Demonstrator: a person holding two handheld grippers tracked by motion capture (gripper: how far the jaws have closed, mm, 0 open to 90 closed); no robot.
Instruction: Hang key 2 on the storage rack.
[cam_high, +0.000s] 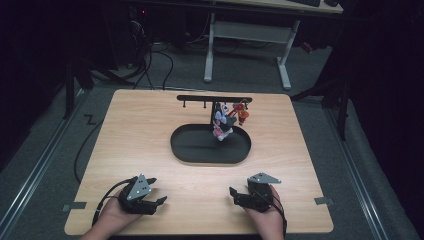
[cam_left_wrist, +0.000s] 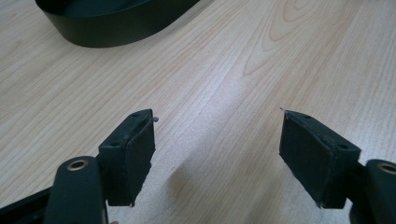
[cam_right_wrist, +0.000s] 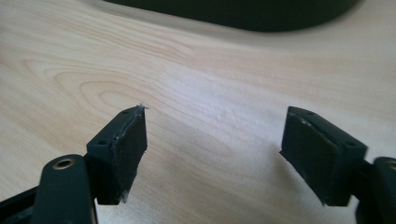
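We rest both grippers near the wooden table's (cam_high: 140, 130) front edge, well short of the black oval tray (cam_high: 187, 150). The left gripper (cam_high: 156, 192) and right gripper (cam_high: 233, 195) gape, jaws apart over bare wood. Keychain charms (cam_high: 225, 120) hang from the tray's rack (cam_high: 212, 98).

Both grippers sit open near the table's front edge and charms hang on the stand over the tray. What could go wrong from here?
1. The charms hang bunched at one end of the rack; reaching for one may snag its neighbours or grab two.
2. A hard pull there could tip the stand or slide the black tray.
3. Left gripper and right gripper rest low over the table, so the jaws may scrape the wood.
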